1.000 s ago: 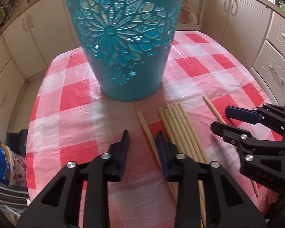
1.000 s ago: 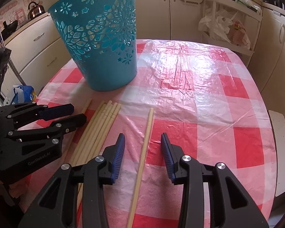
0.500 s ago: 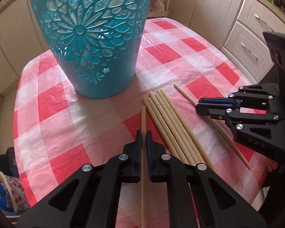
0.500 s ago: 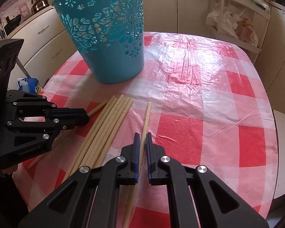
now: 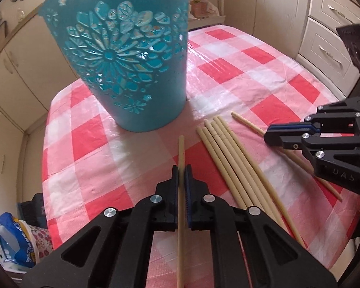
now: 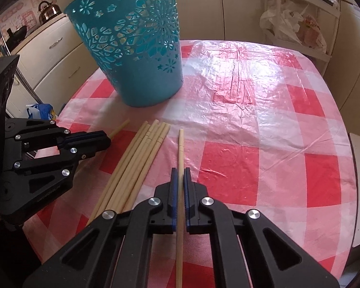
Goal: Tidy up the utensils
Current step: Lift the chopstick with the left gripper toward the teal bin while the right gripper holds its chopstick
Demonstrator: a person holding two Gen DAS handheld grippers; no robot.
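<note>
A turquoise cut-out basket (image 5: 127, 67) (image 6: 132, 48) stands upright at the back of a table with a red-and-white checked cloth (image 5: 228, 72) (image 6: 252, 96). My left gripper (image 5: 181, 168) is shut on a single wooden chopstick (image 5: 181, 148), whose blunt end points toward the basket. My right gripper (image 6: 180, 170) is shut on another chopstick (image 6: 180, 144). Each gripper also shows in the other's view: the right gripper (image 5: 267, 135) on its chopstick (image 5: 247, 123), the left gripper (image 6: 106, 140) on its chopstick (image 6: 121, 127). Between them several loose chopsticks (image 5: 228, 160) (image 6: 141, 158) lie side by side on the cloth.
Cream kitchen cabinets (image 5: 328, 36) surround the table on all sides. A blue-and-white bag (image 5: 9, 240) sits on the floor off the table's left edge. A kettle (image 6: 46, 12) stands on the far counter, and a shelf with plastic bags (image 6: 295, 24) is at the back right.
Both grippers went from open around a chopstick to shut on it. The left gripper has rolled, so the basket now leans in its view.
</note>
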